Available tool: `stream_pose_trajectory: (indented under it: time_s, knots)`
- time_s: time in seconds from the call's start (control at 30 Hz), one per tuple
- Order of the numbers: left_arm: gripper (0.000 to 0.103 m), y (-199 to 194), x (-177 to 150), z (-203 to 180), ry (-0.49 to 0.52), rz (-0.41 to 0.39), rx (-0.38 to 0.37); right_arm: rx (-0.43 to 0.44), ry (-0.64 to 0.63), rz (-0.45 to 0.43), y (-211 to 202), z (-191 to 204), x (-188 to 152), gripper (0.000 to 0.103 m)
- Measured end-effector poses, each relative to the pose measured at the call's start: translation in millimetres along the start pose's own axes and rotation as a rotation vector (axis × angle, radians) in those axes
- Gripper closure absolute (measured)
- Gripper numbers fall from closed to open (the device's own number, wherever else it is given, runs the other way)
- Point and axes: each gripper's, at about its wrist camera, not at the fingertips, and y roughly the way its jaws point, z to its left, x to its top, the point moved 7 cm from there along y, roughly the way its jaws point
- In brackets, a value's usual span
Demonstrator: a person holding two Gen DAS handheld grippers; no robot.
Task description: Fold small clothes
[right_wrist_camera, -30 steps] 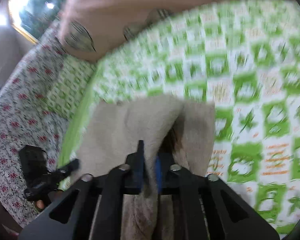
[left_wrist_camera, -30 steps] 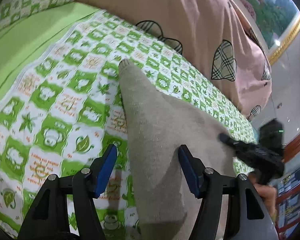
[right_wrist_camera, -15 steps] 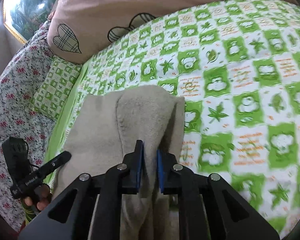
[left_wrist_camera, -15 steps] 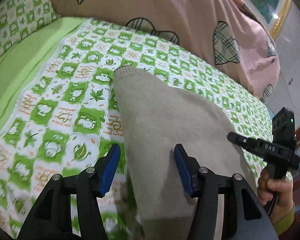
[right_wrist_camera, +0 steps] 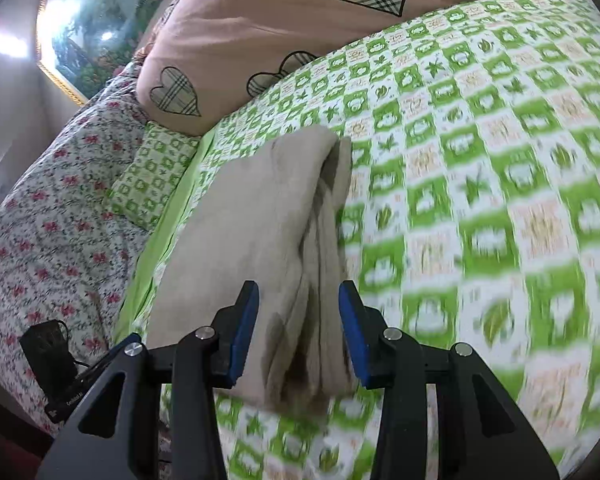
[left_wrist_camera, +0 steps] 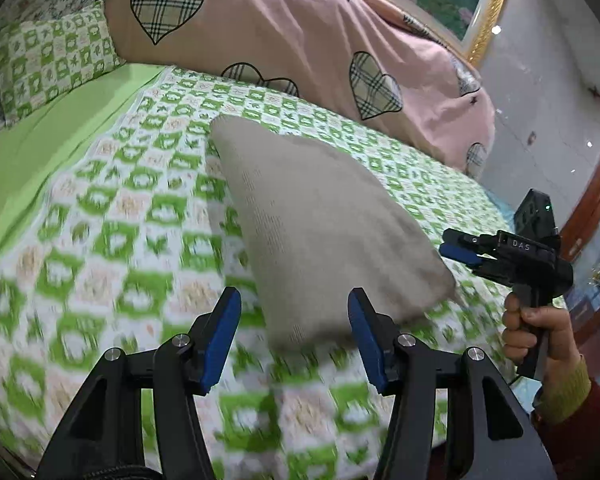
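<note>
We inspected both wrist views. Findings:

Right gripper (right_wrist_camera: 299,332), lower centre of its own view: jaws part-open & opening. The folded beige garment (right_wrist_camera: 268,232) lies between the blue pads (right_wrist_camera: 242,330); its layered edge sits in the gap w/ daylight on both sides, so pads aren't pressing on the cloth. Nothing gripped.

Same unit in the left wrist view, right edge of frame (left_wrist_camera: 458,246): a hand (left_wrist_camera: 528,332) wraps the handle, a yellow-green cuff (left_wrist_camera: 568,392) below it. Fingers point toward frame left, at the garment's near right corner, close to it; contact there – we can't tell.

Left gripper (left_wrist_camera: 295,334), bottom centre of its view: jaws wide apart, holding nothing. The garment (left_wrist_camera: 320,232) has its near corner in line w/ the gap, but beyond the pad tips, so no contact. Gripper tilts downward at the bed. In the right wrist view only its black body shows, lower left (right_wrist_camera: 56,364); jaw state not readable from there.

Garment position: flat on the green-&-white checked sheet (left_wrist_camera: 112,240), approx. centre of frame in both views, folded to a compact stack, multiple layers showing along the edge nearest the right gripper.

Surroundings: pink duvet w/ plaid hearts (left_wrist_camera: 284,32) across the top of frame, behind the garment & apart from it. Checked pillow (left_wrist_camera: 56,60) upper left in the left view. Floral quilt (right_wrist_camera: 48,220) at left in the right view. Gilt-framed picture (right_wrist_camera: 84,20) upper left there.

Near bedding blurred in both views.
</note>
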Motion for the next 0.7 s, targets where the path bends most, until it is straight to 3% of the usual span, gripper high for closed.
stream_pose_trajectory:
  time_s: [0.3, 0.4, 0.43, 0.47, 0.5, 0.57, 0.63, 0.7]
  knots:
    - [0.048, 33, -22, 3, 0.089, 0.054, 0.157, -0.016, -0.094, 0.058, 6, 19, -31, 0.060]
    - [0.059, 44, -20, 8, 0.085, 0.063, 0.221, -0.027, -0.095, 0.073, 16, 19, -35, 0.060]
    - [0.069, 47, -20, 10, 0.081, 0.069, 0.232, -0.032, -0.093, 0.085, 20, 18, -37, 0.060]
    - [0.078, 50, -19, 12, 0.070, 0.077, 0.256, -0.038, -0.094, 0.090, 25, 18, -37, 0.071]
    - [0.081, 51, -17, 14, 0.057, 0.080, 0.272, -0.037, -0.091, 0.100, 27, 19, -38, 0.098]
    - [0.091, 46, -12, 12, 0.042, 0.058, 0.283, -0.013, -0.091, 0.063, 19, 26, -31, 0.097]
    - [0.093, 40, -10, 6, 0.062, 0.036, 0.311, 0.004, -0.124, -0.009, 1, 36, -19, 0.097]
    - [0.094, 42, -14, 2, 0.081, 0.051, 0.330, -0.034, -0.157, -0.027, -9, 37, -12, 0.097]
